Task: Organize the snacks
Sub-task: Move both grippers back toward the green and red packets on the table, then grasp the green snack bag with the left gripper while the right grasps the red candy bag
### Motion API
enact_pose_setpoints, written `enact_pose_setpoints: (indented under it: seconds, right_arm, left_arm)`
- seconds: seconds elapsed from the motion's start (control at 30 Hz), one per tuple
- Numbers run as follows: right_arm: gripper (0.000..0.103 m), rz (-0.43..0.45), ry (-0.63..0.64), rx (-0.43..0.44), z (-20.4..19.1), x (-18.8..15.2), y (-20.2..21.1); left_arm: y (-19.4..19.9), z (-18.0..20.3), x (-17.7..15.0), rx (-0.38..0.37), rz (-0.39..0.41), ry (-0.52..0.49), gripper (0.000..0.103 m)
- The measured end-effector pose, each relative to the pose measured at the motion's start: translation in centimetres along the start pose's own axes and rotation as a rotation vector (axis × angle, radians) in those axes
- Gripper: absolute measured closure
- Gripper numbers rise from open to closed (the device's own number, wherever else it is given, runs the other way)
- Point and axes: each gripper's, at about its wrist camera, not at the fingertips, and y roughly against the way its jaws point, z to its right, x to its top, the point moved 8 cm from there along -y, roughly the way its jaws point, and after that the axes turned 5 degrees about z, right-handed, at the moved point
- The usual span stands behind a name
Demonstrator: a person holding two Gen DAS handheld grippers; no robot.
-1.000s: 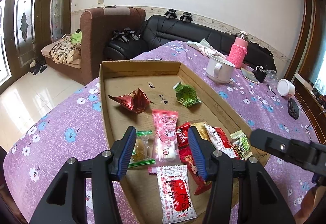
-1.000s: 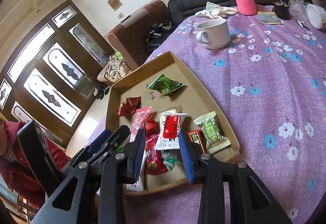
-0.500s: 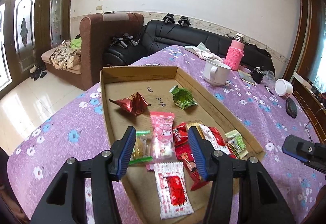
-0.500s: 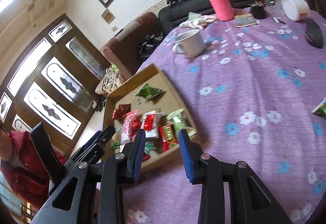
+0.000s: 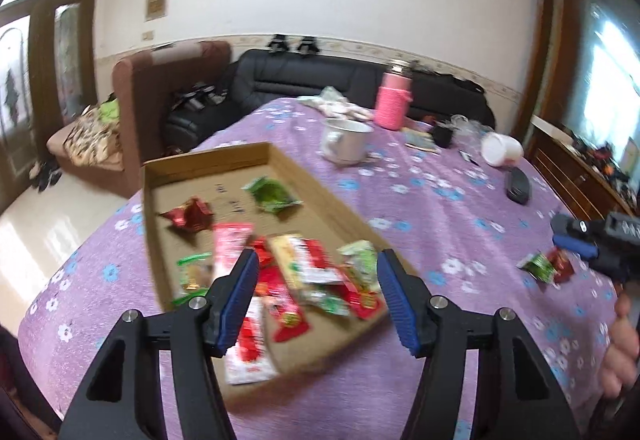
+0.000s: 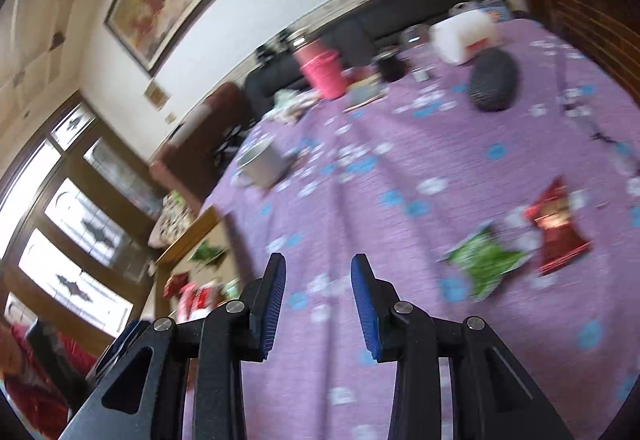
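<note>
A cardboard tray [image 5: 208, 163] on the purple flowered cloth holds several snack packets, among them a green one [image 5: 272, 195] and a red foil one [image 5: 188, 213]. My left gripper [image 5: 318, 256] hovers over the tray's near end, its jaws opening with nothing between them. Two loose packets lie on the cloth to the right, a green one [image 6: 484, 260] and a red foil one [image 6: 556, 228]. My right gripper [image 6: 319, 260] is open with a narrow gap and empty, left of those two packets. In the left wrist view the right gripper [image 5: 580, 240] hangs just above them.
A white mug [image 5: 344, 139], a pink-sleeved bottle [image 5: 394, 103], a tipped white cup [image 5: 502, 151] and a black case [image 5: 518, 185] stand on the far half of the table. A black sofa and a brown armchair lie beyond. A hand [image 5: 620, 352] shows at the right edge.
The left gripper has drawn back and up from the tray and its jaws have widened. The right gripper has swung right, away from the tray, to the two loose packets on the cloth.
</note>
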Motion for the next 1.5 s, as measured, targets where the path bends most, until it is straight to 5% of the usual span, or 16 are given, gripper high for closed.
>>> enact_pose_setpoints:
  seconds: [0.23,0.47,0.67,0.9,1.07,1.23,1.5]
  right_arm:
    - [0.067,0.071,-0.093,-0.167,9.3,3.7,2.0]
    - [0.067,0.077,-0.217,-0.156,13.7,3.9,2.6]
    - [0.058,0.106,-0.187,-0.231,14.7,4.2,3.4]
    - [0.058,0.108,-0.205,-0.219,15.0,4.4,3.4]
    - [0.057,0.111,-0.221,-0.224,15.5,4.3,3.6]
    - [0.057,0.099,-0.206,-0.249,15.7,4.3,3.2]
    - [0.057,0.032,-0.104,-0.370,15.8,3.2,1.4]
  left_arm:
    - [-1.1,8.1,-1.0,-0.153,-0.094,-0.108,0.042]
    - [-4.3,19.6,-2.4,-0.366,-0.249,-0.243,0.034]
    - [-9.2,25.3,-4.2,-0.447,-0.445,-0.142,0.034]
    - [-12.3,29.1,-5.0,-0.387,-0.473,-0.124,0.025]
    - [-14.2,31.0,-6.5,-0.301,-0.441,-0.222,0.026]
    - [-14.6,30.4,-6.8,-0.293,-0.404,-0.266,0.067]
    - [-14.5,27.5,-6.3,-0.324,-0.418,-0.229,0.072]
